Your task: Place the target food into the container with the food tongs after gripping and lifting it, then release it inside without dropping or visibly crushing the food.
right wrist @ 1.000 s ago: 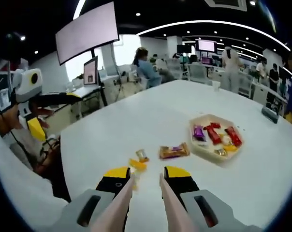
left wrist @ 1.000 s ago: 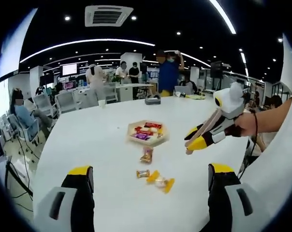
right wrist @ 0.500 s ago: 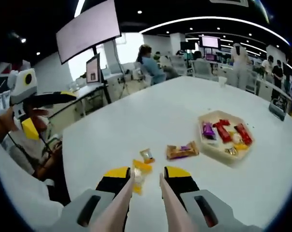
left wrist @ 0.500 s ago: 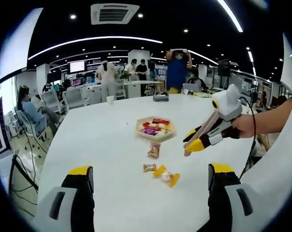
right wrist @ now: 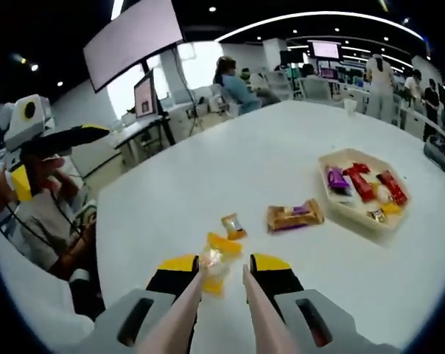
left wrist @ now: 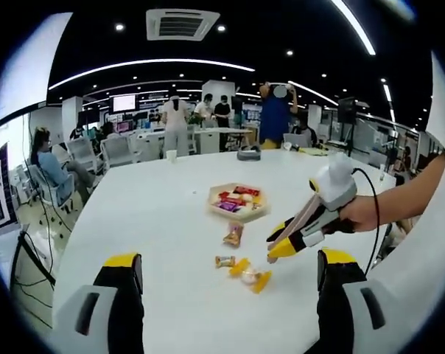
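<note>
No text, label or number is legible on anything in either view.

The right hand-held gripper (right wrist: 221, 274) held pale tongs (right wrist: 180, 318) whose tips flanked a yellow-wrapped candy (right wrist: 216, 259) on the white table (right wrist: 208, 177). Beyond lay a small candy (right wrist: 233, 226), a brown snack pack (right wrist: 294, 216) and a hexagonal tray (right wrist: 364, 193) of sweets.

Bright ceiling strips (left wrist: 141, 64) light the glossy table (right wrist: 267, 177); edges bend, slightly soft.

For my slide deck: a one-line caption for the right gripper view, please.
Tongs in the right gripper close in on a yellow-wrapped candy lying on the white table.
</note>
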Tool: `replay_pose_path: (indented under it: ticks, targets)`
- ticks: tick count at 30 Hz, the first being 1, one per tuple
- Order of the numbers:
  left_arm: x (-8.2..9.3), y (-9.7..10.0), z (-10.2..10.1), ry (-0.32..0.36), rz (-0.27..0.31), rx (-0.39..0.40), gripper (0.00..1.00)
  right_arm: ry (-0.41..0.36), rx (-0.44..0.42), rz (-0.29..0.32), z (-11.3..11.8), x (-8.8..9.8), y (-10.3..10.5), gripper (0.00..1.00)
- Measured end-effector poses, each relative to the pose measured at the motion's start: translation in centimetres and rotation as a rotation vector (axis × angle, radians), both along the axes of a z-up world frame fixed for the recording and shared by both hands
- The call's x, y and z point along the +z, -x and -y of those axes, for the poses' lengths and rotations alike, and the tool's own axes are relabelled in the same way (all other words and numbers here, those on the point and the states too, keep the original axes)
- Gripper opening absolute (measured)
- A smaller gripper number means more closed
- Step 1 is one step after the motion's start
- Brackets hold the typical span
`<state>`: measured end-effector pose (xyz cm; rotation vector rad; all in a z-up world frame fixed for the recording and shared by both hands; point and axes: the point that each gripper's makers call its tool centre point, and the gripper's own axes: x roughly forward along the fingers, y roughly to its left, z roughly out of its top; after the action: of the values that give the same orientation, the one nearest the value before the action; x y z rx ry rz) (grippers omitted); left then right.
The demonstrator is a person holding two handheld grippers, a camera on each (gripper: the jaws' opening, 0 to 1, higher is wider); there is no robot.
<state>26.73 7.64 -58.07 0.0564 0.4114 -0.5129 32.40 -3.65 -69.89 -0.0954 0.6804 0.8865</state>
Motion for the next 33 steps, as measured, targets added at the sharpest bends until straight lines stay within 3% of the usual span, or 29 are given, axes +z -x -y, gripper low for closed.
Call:
replay_pose_path:
  ticks: [1,8,16,26,28,33]
  targets:
    - [0.0,-0.1,0.0,-0.006,0.002,0.003,0.99,-0.017,0.004,-0.033,-0.4,-0.3,0.3,0.27]
    - [0.3,-0.3,-0.7,-0.005,0.009,0.024,0.99,-0.008,0.016,-0.047,-1.0,-1.4,0.0,0.27]
    - [-0.1,-0.2,-1.5,-0.004,-0.021,0.036,0.99,-0.021,-0.012,-0.11,-1.7,-2.8,-0.7,0.27]
    - [-0.6,-0.2,-1.4,-0.046,-0.037,0.01,0.99,-0.061,-0.059,-0.155,-2.7,-2.3,-0.8,0.27]
    - [-0.7,-0.2,-1.4,-0.041,-0.038,0.01,0.99,-0.029,-0.042,-0.125,-2.8,-2.2,-0.9,0.27]
    - [-0.8,-0.2,-1.8,-0.039,-0.041,0.017,0.99,0.007,-0.073,-0.173,-3.3,-3.1,-1.3,0.27]
